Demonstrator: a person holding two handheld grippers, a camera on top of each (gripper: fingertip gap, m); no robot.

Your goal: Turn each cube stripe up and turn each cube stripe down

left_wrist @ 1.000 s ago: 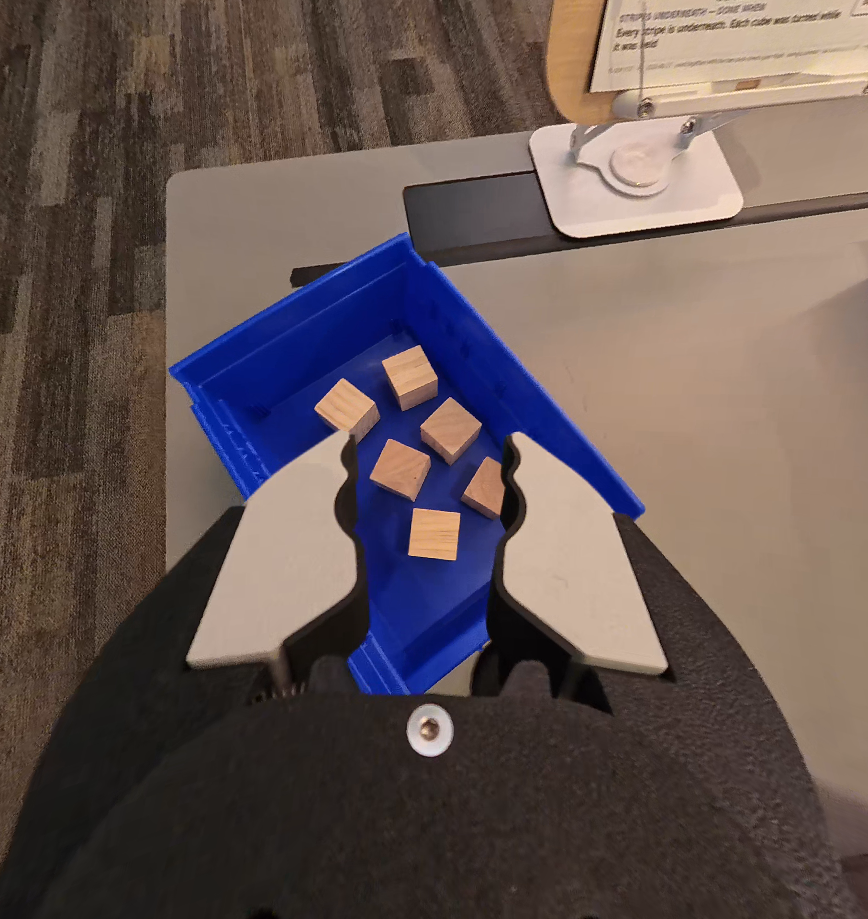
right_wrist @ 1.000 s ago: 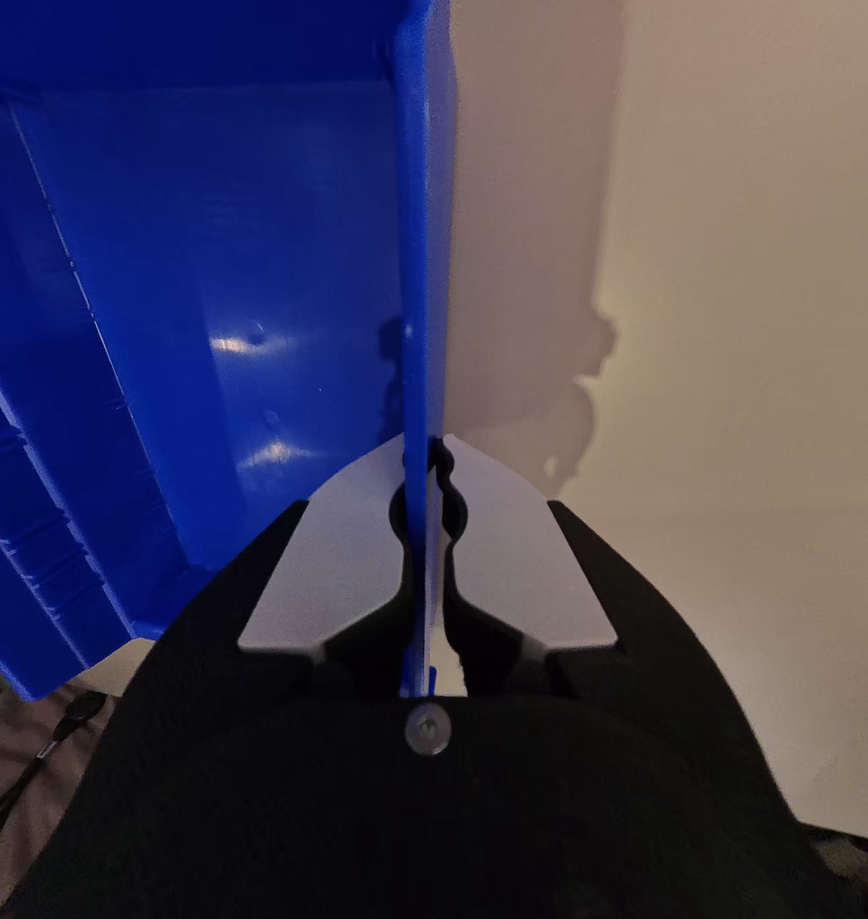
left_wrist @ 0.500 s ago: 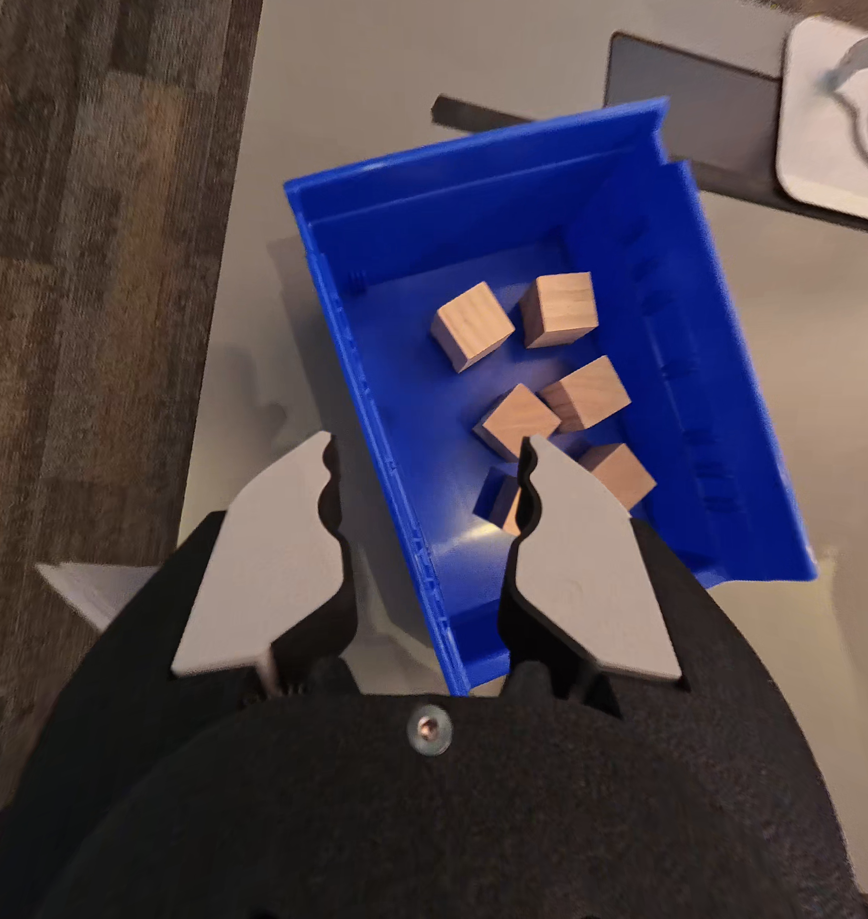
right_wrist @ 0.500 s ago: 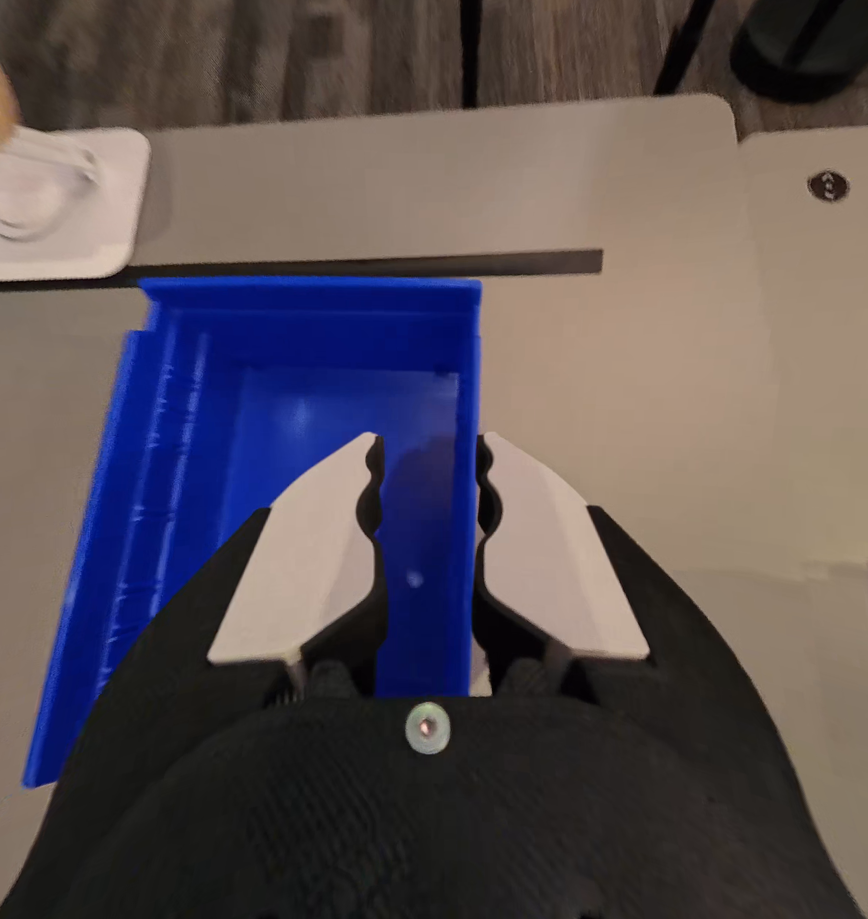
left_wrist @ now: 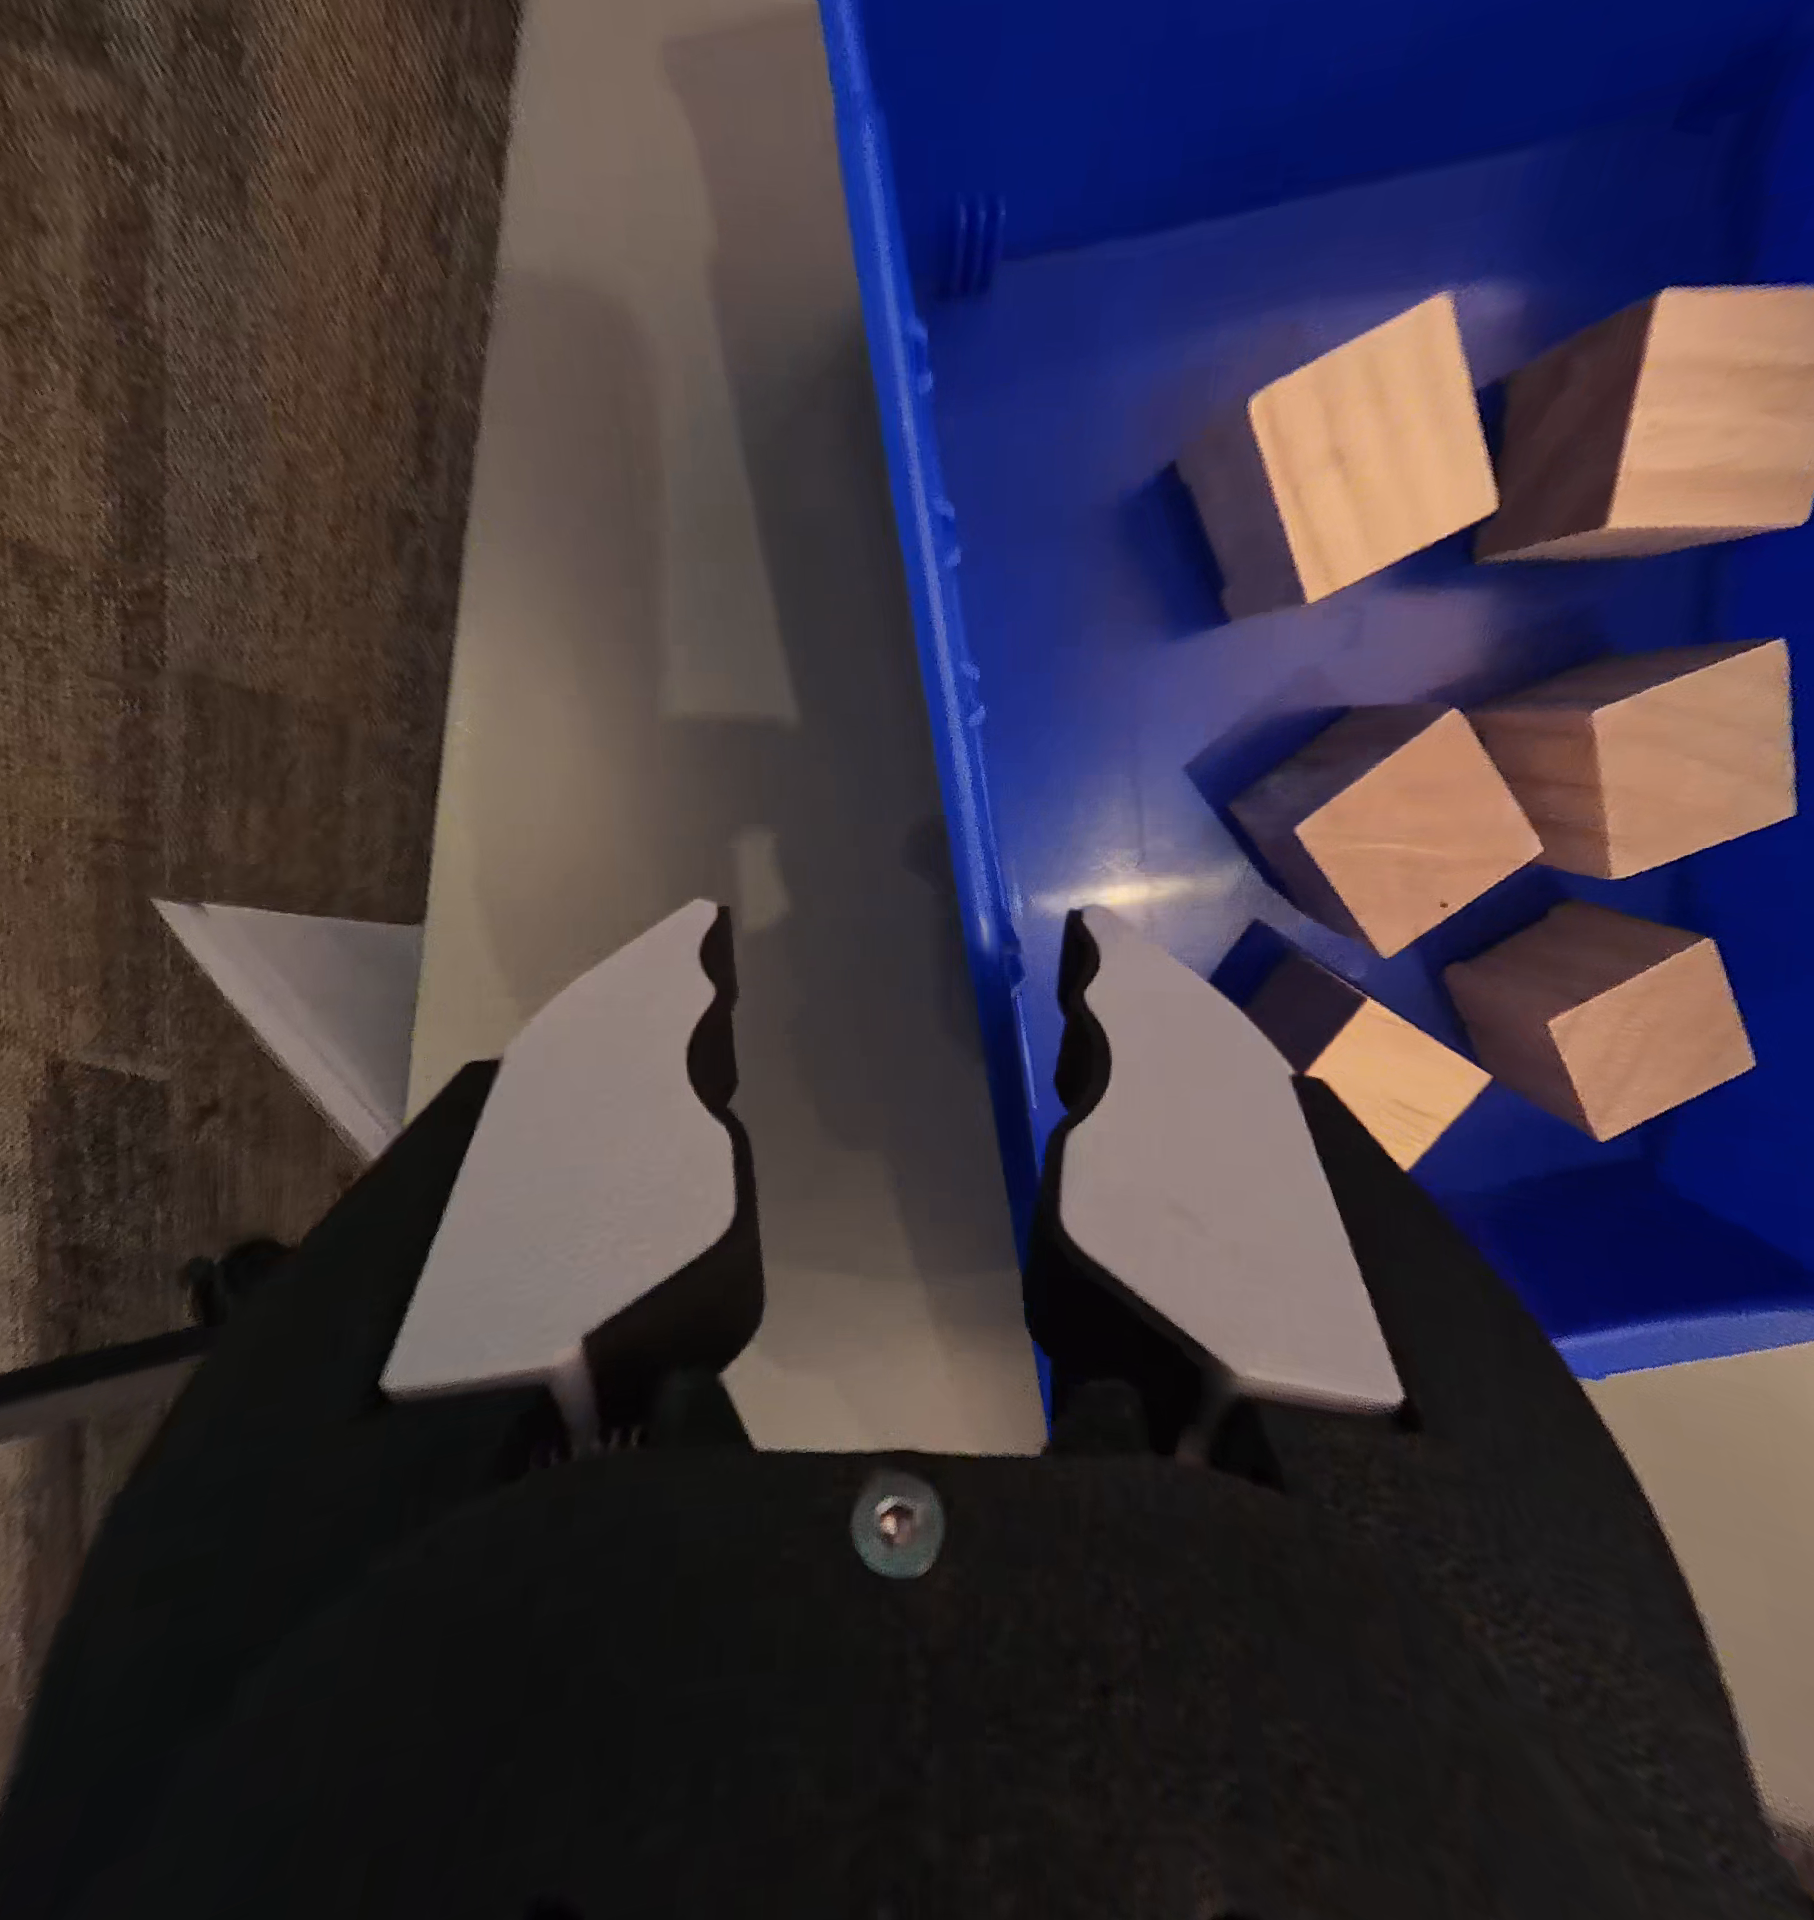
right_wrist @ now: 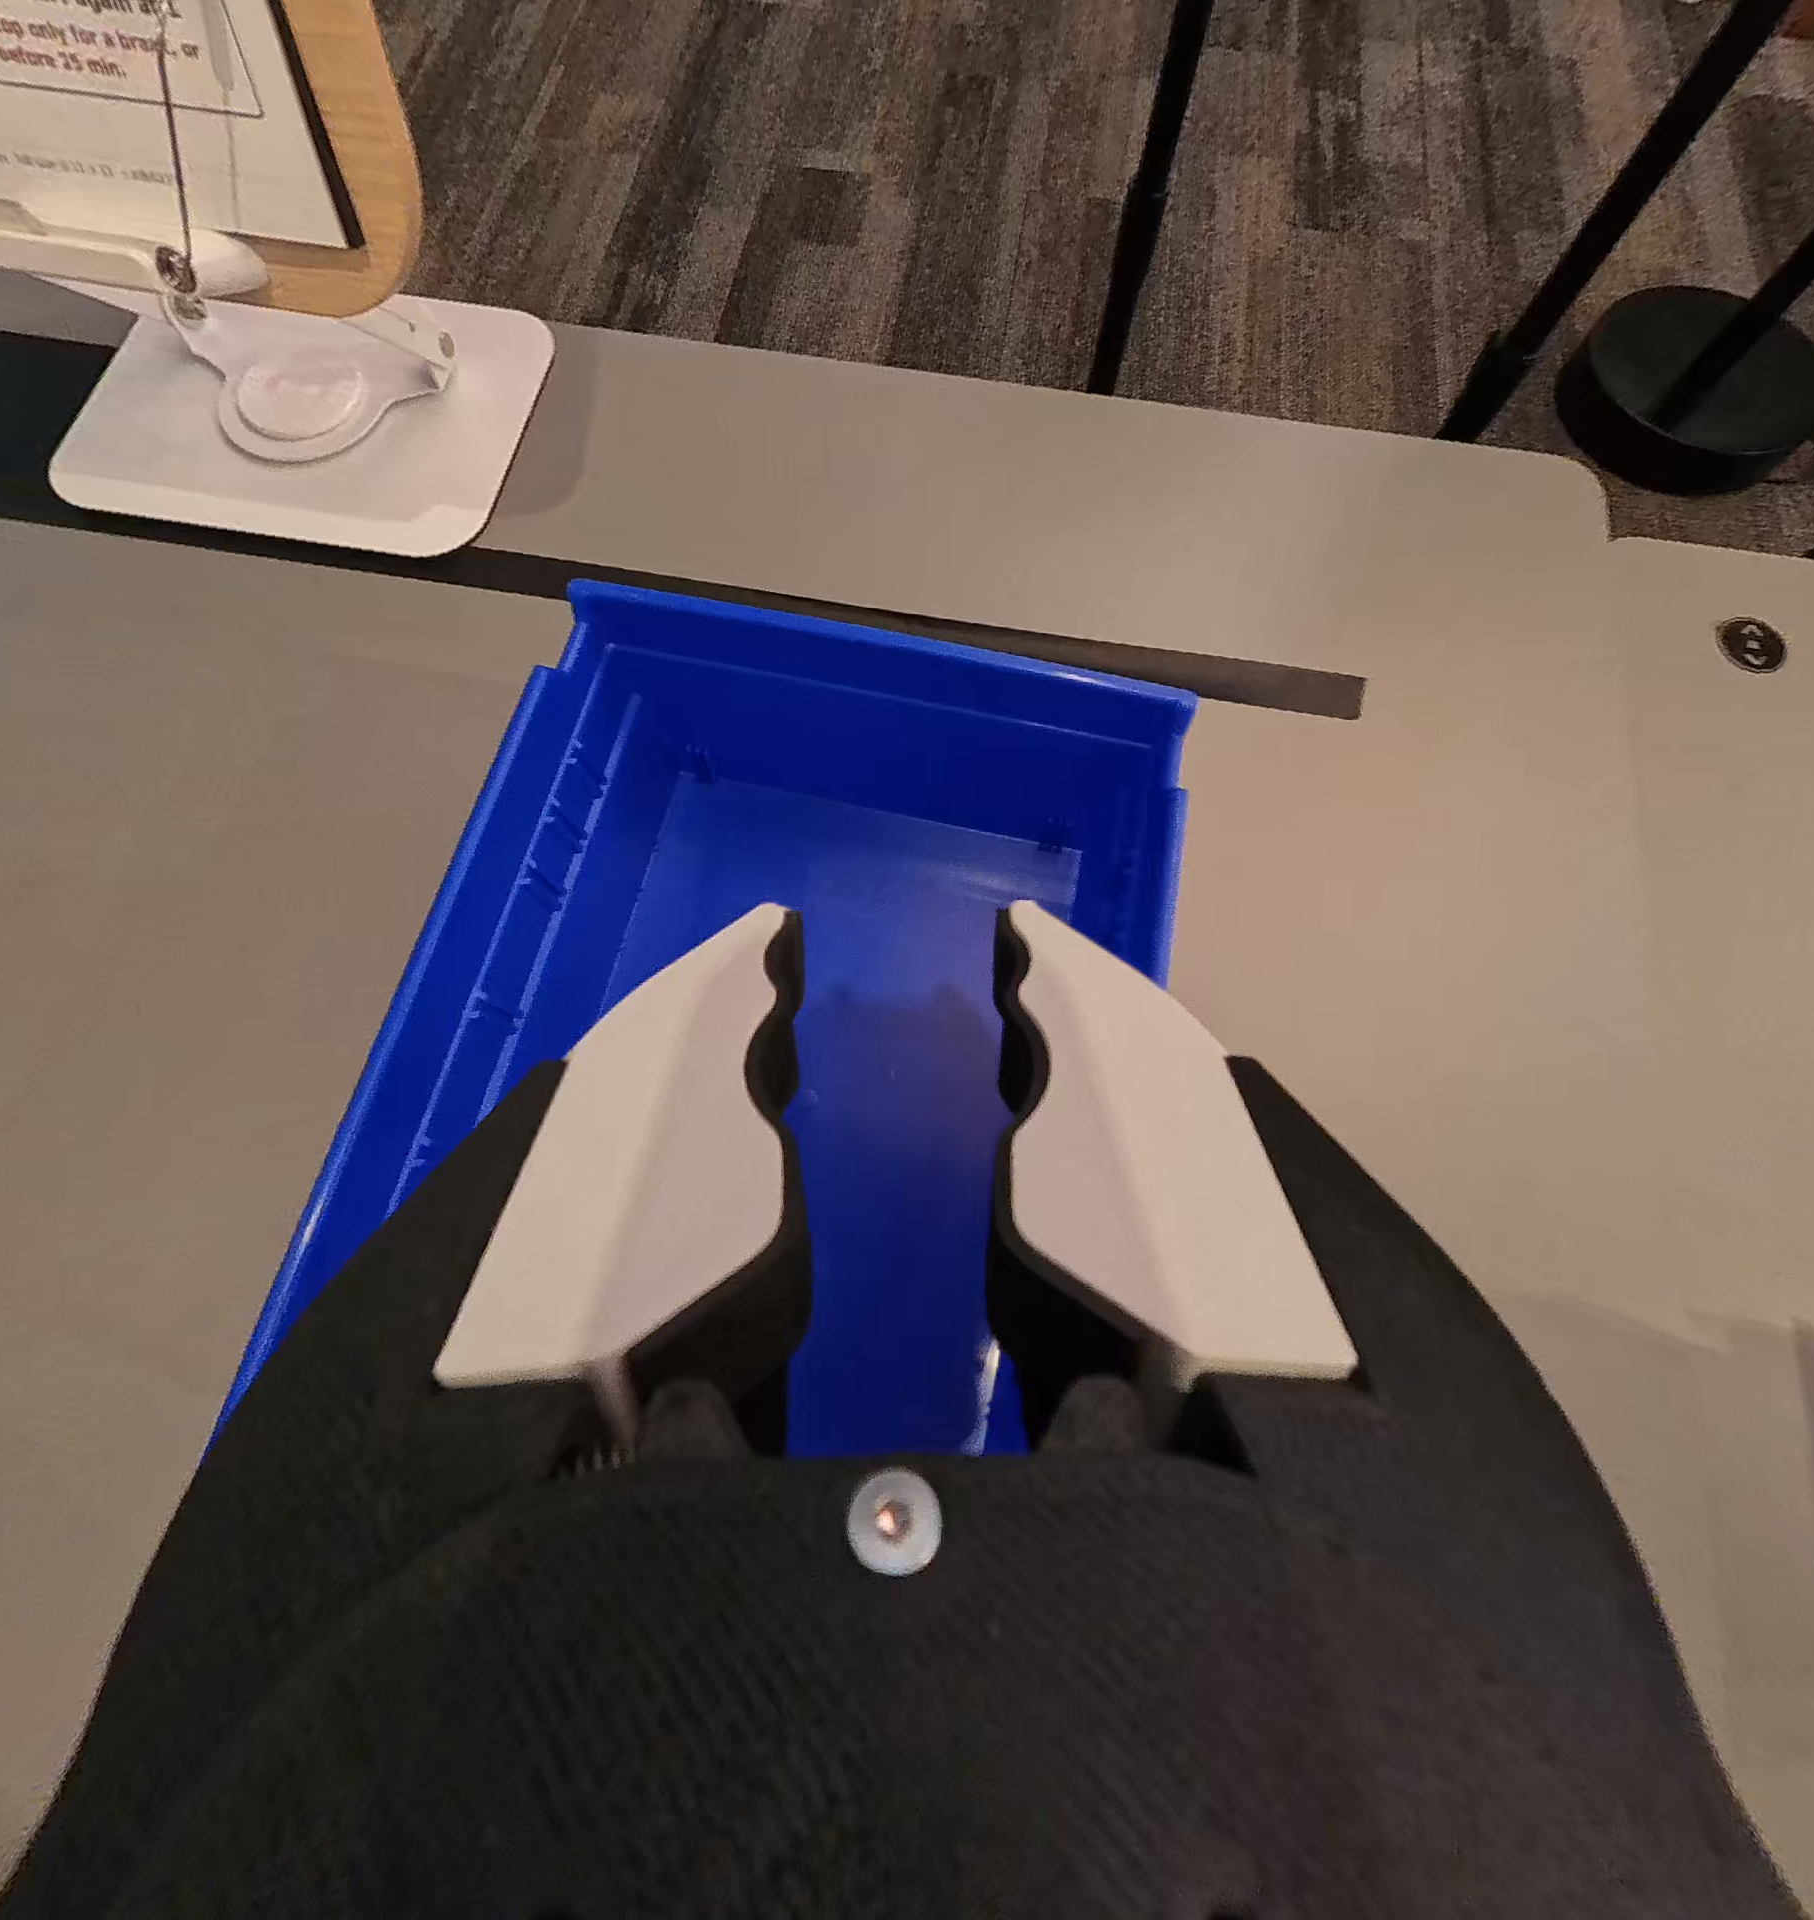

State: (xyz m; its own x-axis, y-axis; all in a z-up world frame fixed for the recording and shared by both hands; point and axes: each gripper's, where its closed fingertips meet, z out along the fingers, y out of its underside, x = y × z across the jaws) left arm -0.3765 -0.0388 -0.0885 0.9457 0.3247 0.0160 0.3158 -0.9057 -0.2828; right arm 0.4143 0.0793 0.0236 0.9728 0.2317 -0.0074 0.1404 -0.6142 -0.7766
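Note:
In the left wrist view a blue bin (left_wrist: 1194,125) holds several plain wooden cubes, such as one at the back (left_wrist: 1370,447) and one at the front (left_wrist: 1609,1018). No stripe shows on their visible faces. My left gripper (left_wrist: 895,916) is open and straddles the bin's left wall, one finger (left_wrist: 591,1122) over the table and the other (left_wrist: 1194,1143) inside, partly hiding a cube (left_wrist: 1402,1081). In the right wrist view my right gripper (right_wrist: 898,914) is open and empty above a second, empty blue bin (right_wrist: 882,665).
Both bins sit on a grey table (right_wrist: 1402,935) with a dark strip across it. A sign board on a white stand (right_wrist: 300,416) is at the back left. A black round base (right_wrist: 1703,384) stands on the carpet beyond. The table's left edge (left_wrist: 467,623) is close.
My right gripper let go of the empty bin's wall, opened and drew back above the bin. My left gripper moved left and down onto the cube bin's left wall.

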